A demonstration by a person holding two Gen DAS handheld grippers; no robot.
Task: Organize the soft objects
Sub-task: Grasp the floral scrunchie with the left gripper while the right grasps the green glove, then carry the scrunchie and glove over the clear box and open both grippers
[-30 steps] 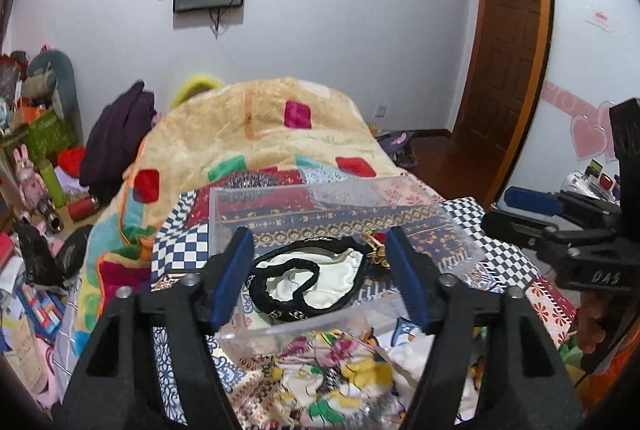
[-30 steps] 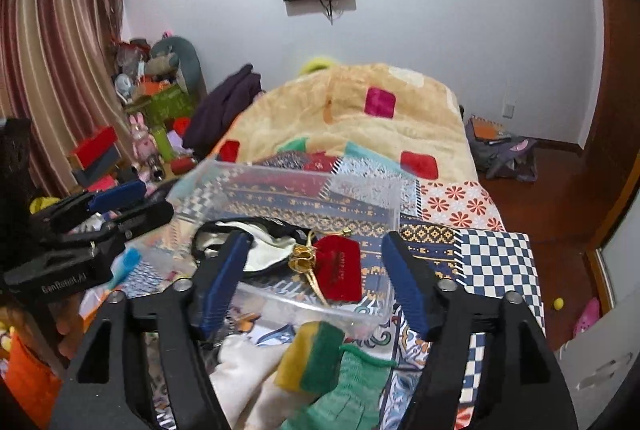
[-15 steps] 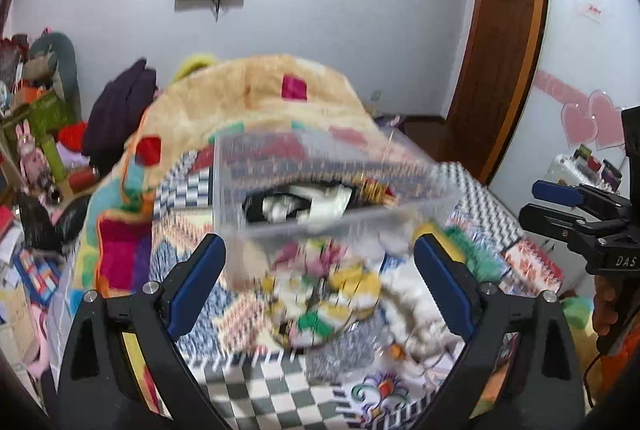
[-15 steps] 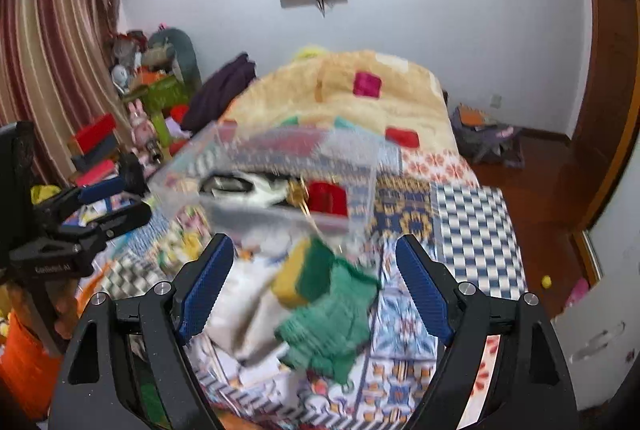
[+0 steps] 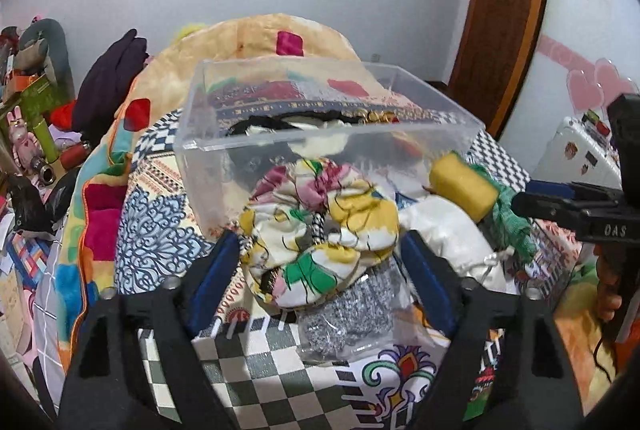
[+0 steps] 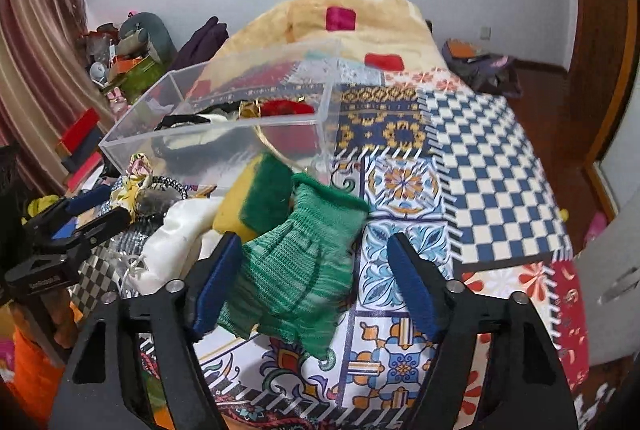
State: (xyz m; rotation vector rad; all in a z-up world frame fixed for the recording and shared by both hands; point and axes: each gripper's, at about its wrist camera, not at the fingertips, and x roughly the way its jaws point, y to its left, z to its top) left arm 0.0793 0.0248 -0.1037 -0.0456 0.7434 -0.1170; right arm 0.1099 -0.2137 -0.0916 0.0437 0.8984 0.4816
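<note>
The left gripper [image 5: 320, 262] is standing spread wide, its blue pads flanking a floral fabric bundle [image 5: 320, 226] without pinching it; a silver mesh scrubber [image 5: 352, 314] is lying just below that bundle. The right gripper [image 6: 316, 270] is likewise gaping, with a green knitted glove [image 6: 296, 270] lying between its fingers nearer the left pad. Just ahead of the glove a yellow-and-green sponge [image 6: 256, 198] is resting against white cloth [image 6: 176, 234]. Beyond both tools a clear plastic box [image 5: 320, 138] is sitting on the patterned bedspread [image 6: 480, 150], holding a black-and-cream item and something red.
</note>
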